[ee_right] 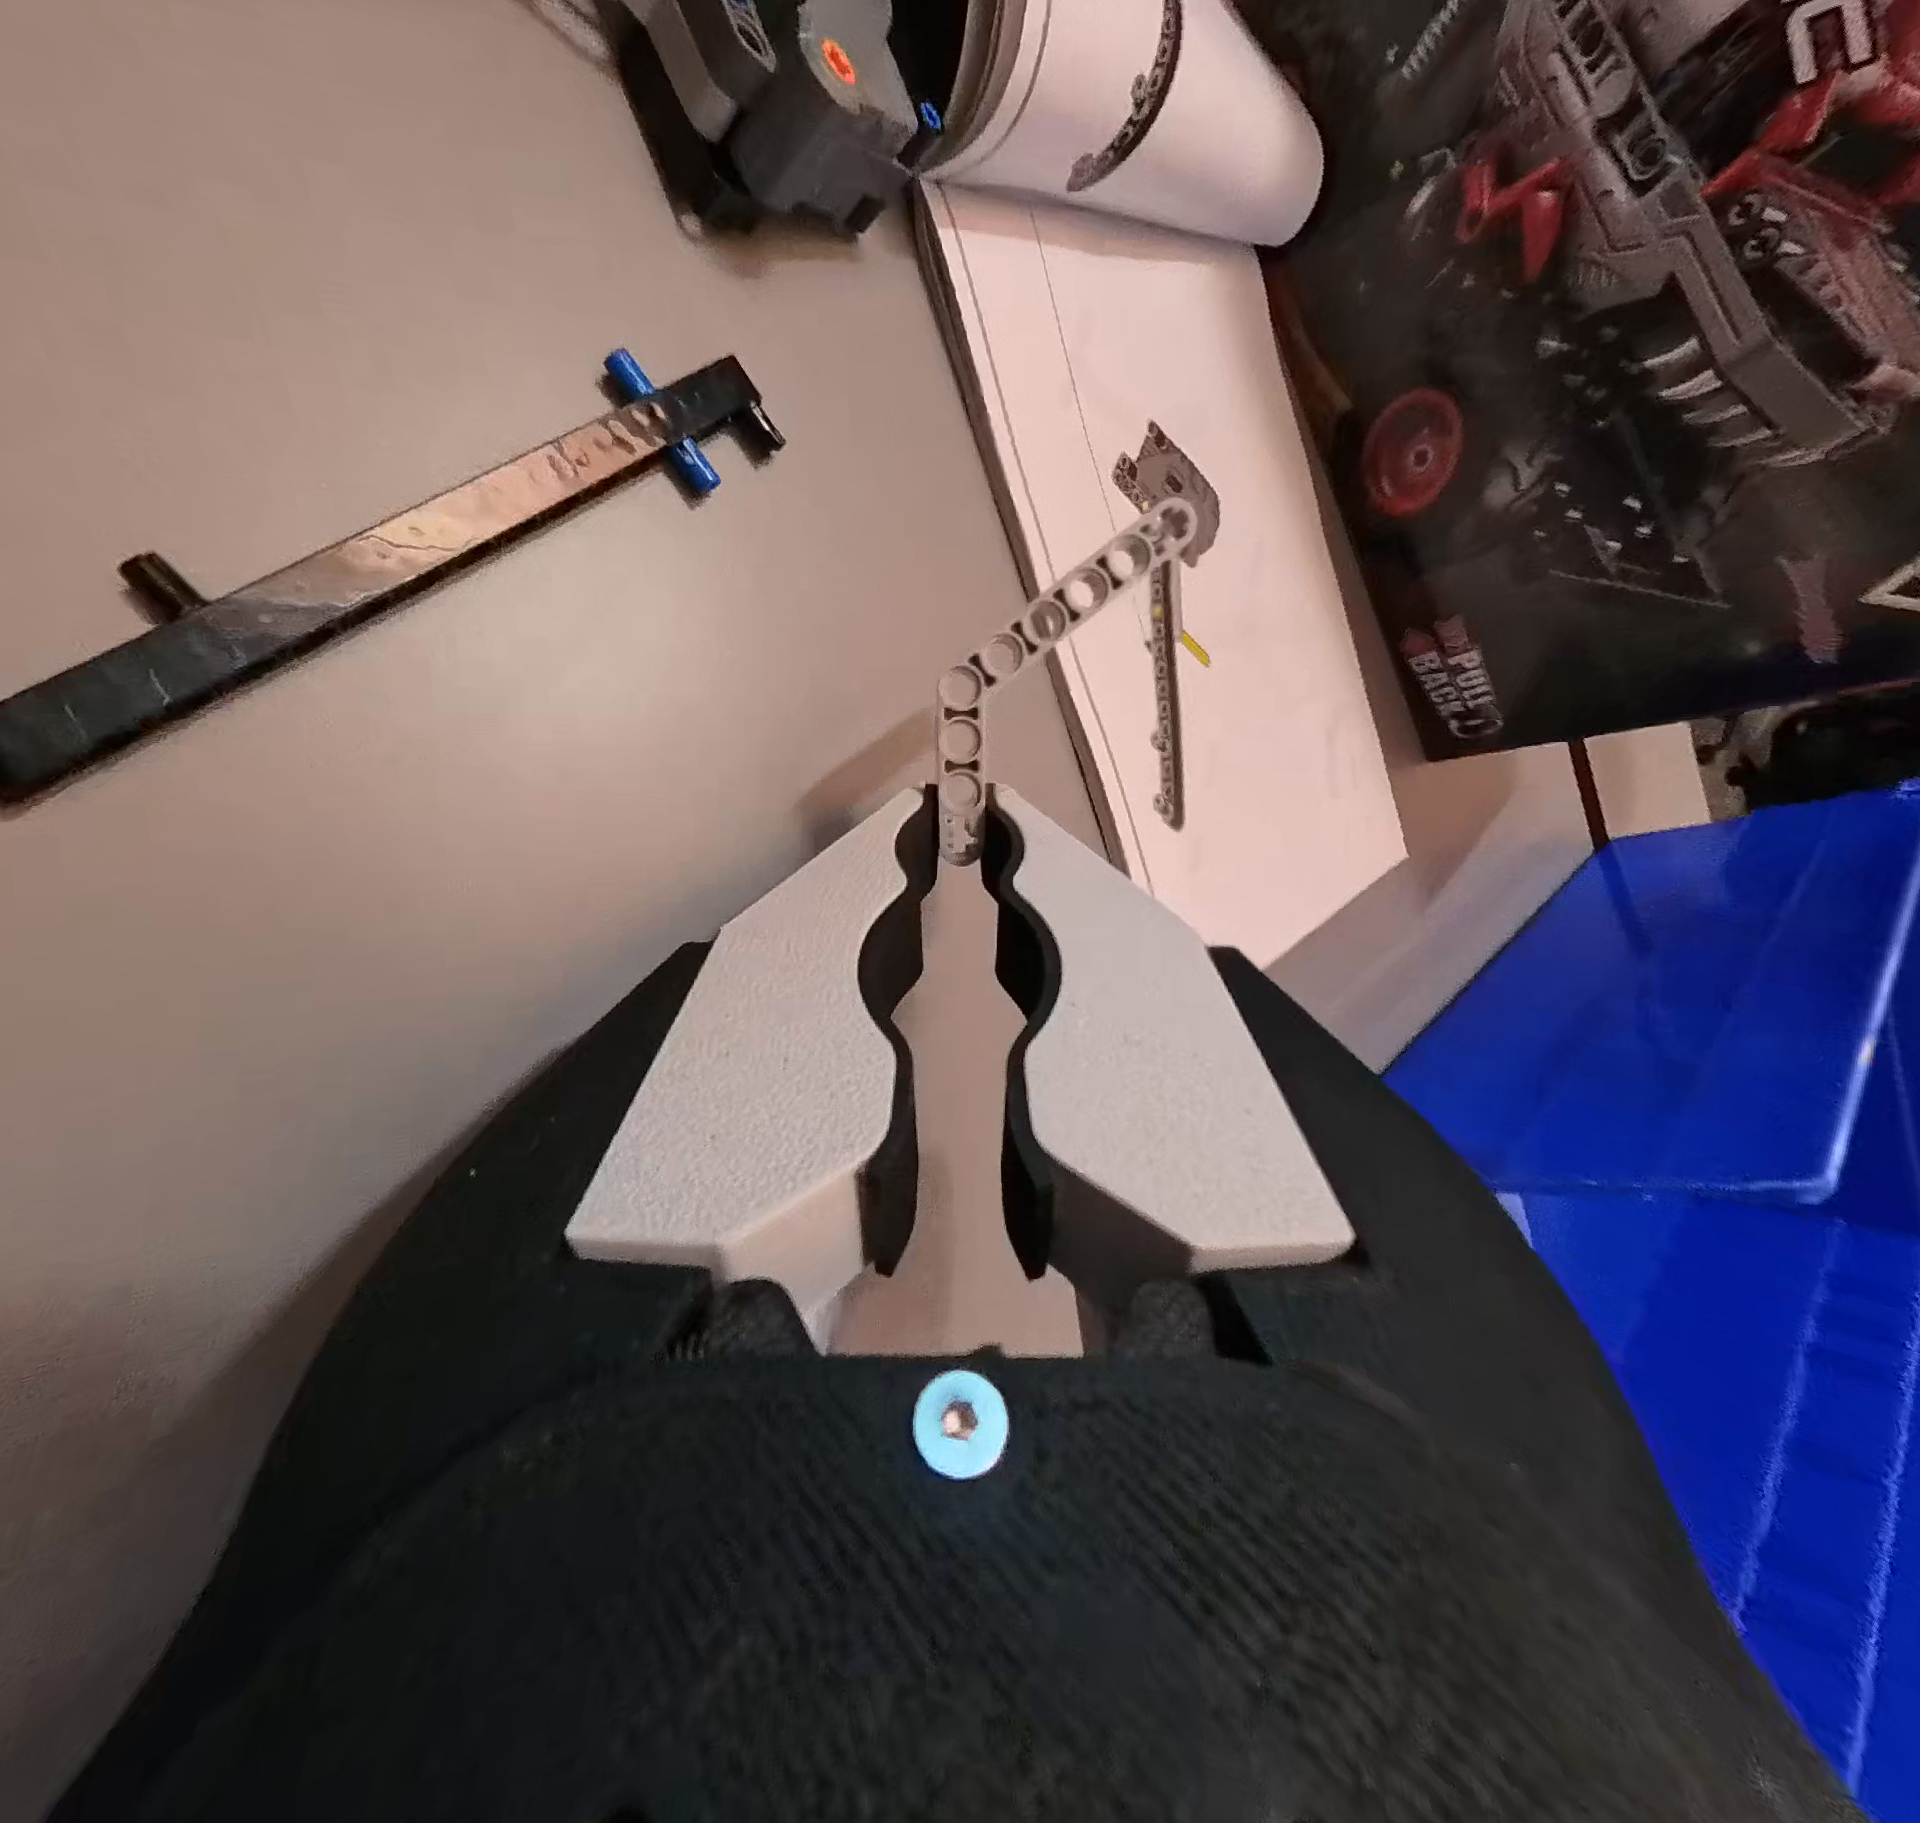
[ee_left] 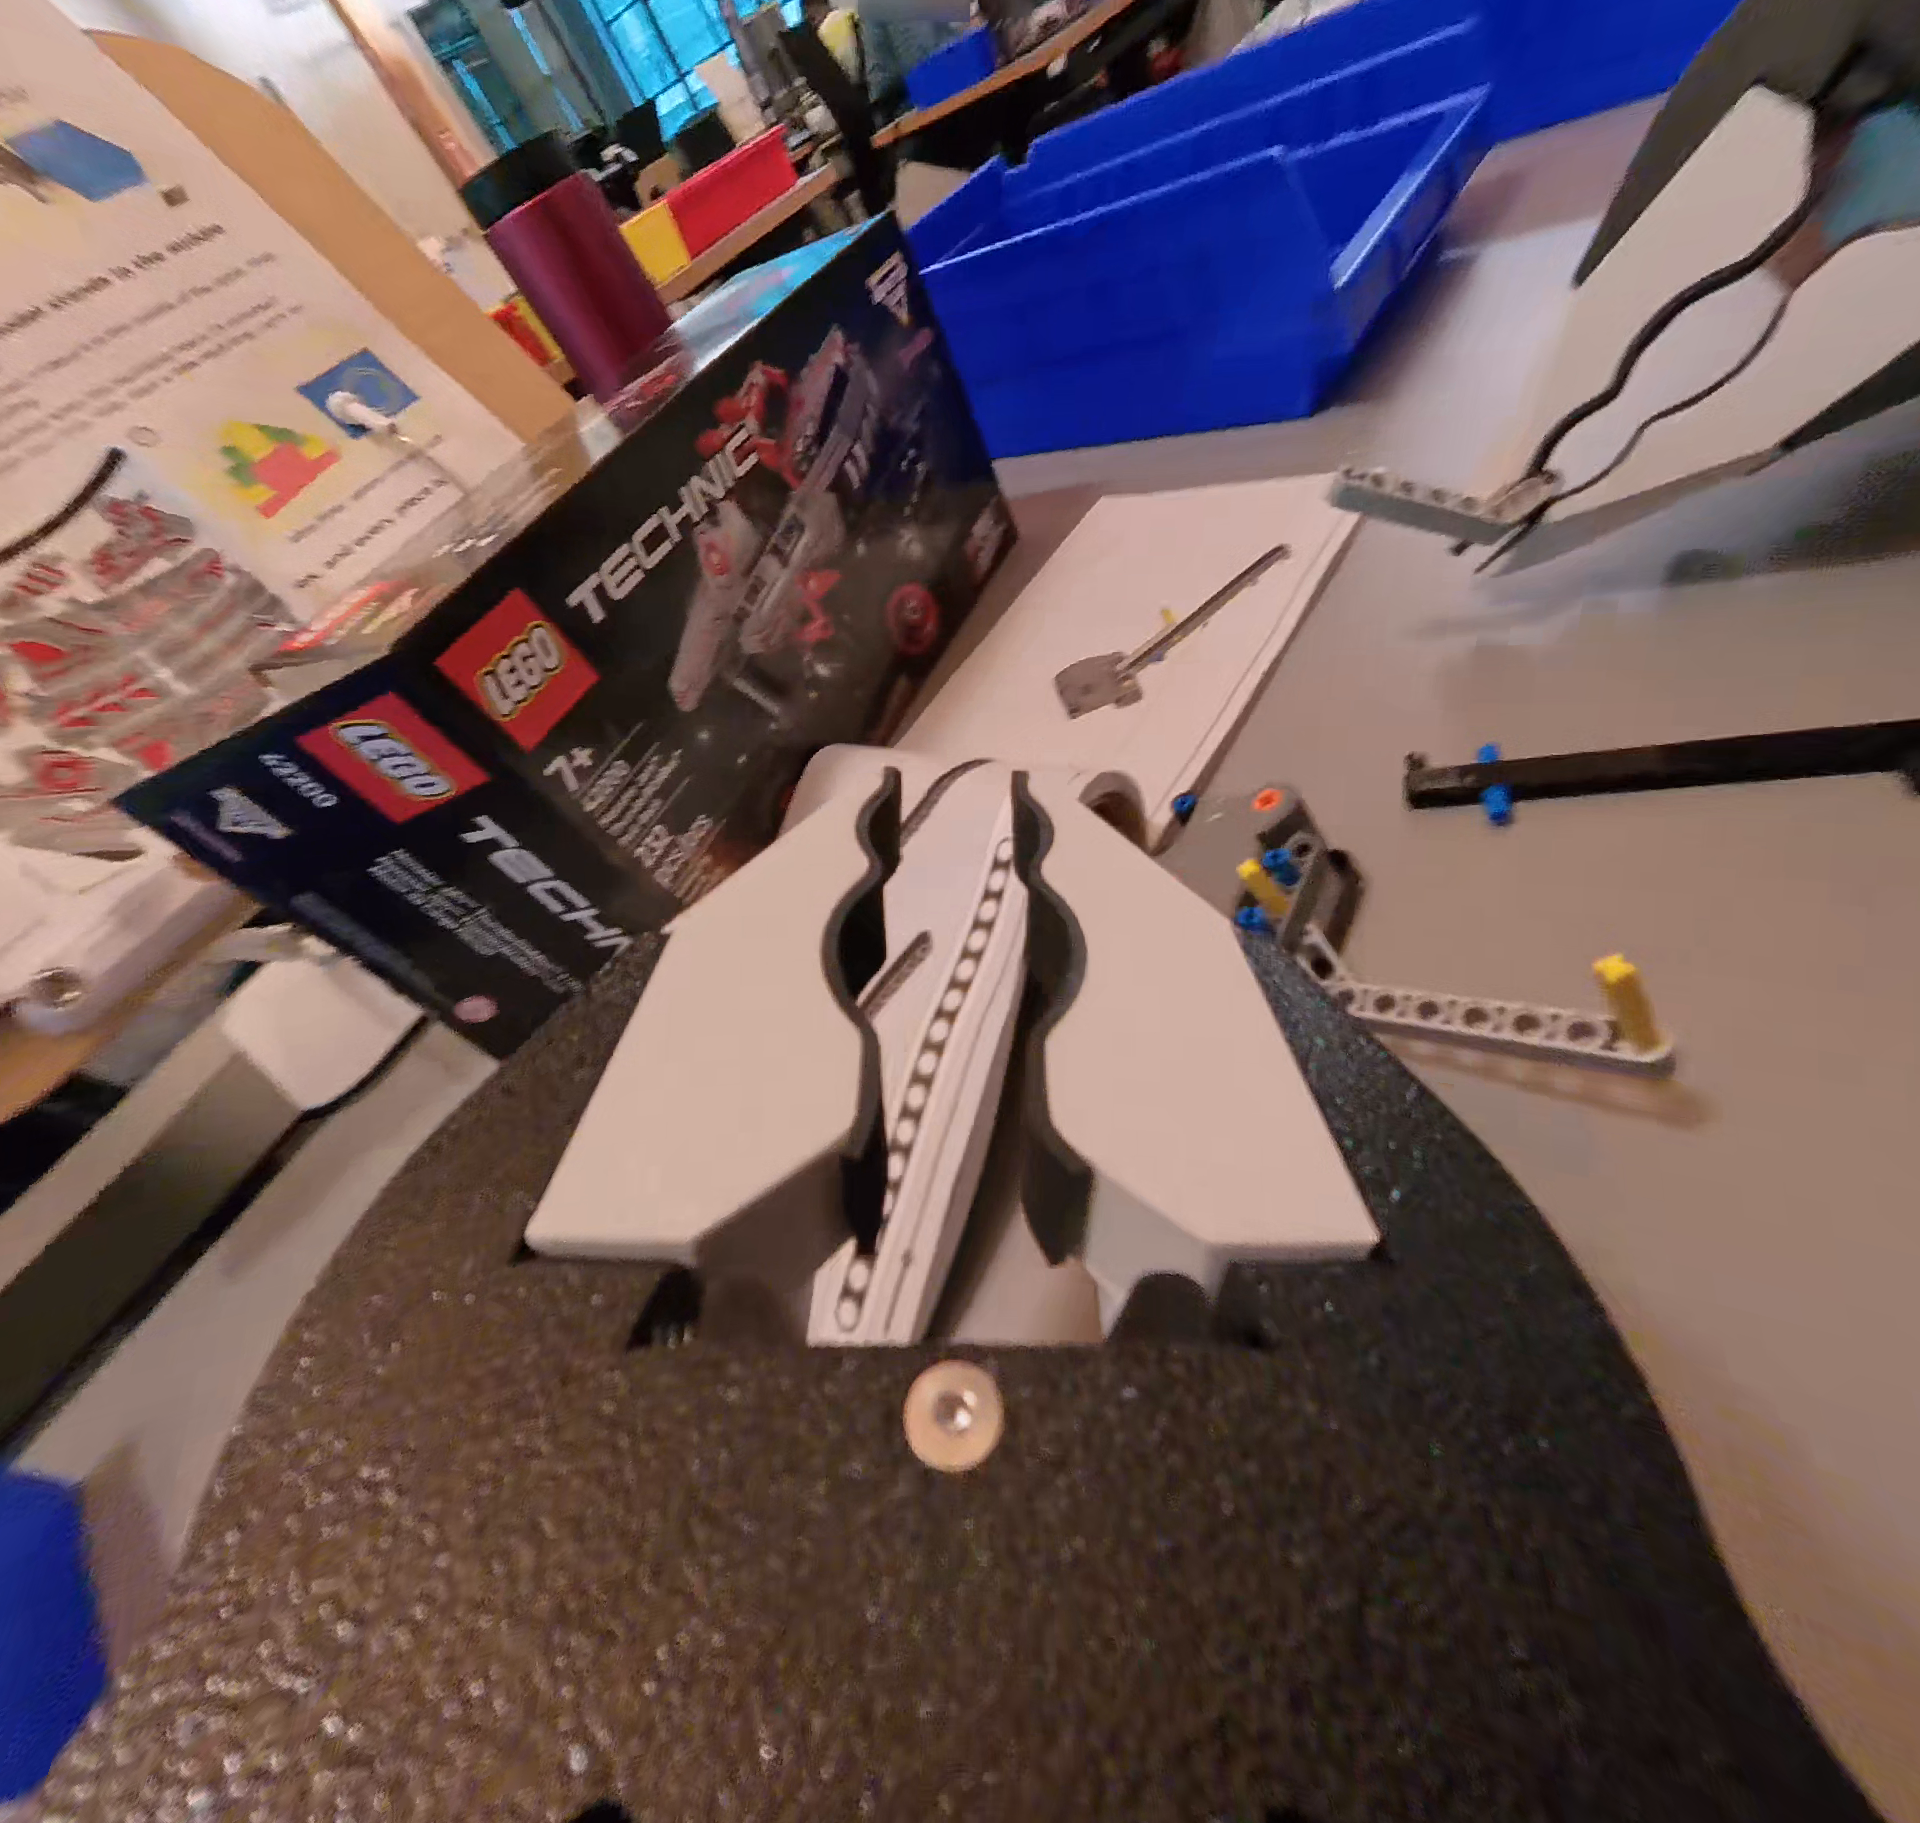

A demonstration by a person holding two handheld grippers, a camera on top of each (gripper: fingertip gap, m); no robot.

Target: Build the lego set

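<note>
Grey bent beam (ee_right: 1049, 630) sits pinched in our right gripper (ee_right: 964, 817) above the worktop (ee_right: 416, 838). Our left gripper (ee_left: 951, 786) pinches the instruction booklet (ee_left: 1174, 578) page.

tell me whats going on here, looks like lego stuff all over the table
A person is building a Lego set with a handheld claw in each hand. The right claw is shut on a bent grey beam, held above the open instruction booklet. The left claw is shut on a curled booklet page. A part-built grey assembly and a long black beam with blue pins lie on the table, beside the set's box.
</note>
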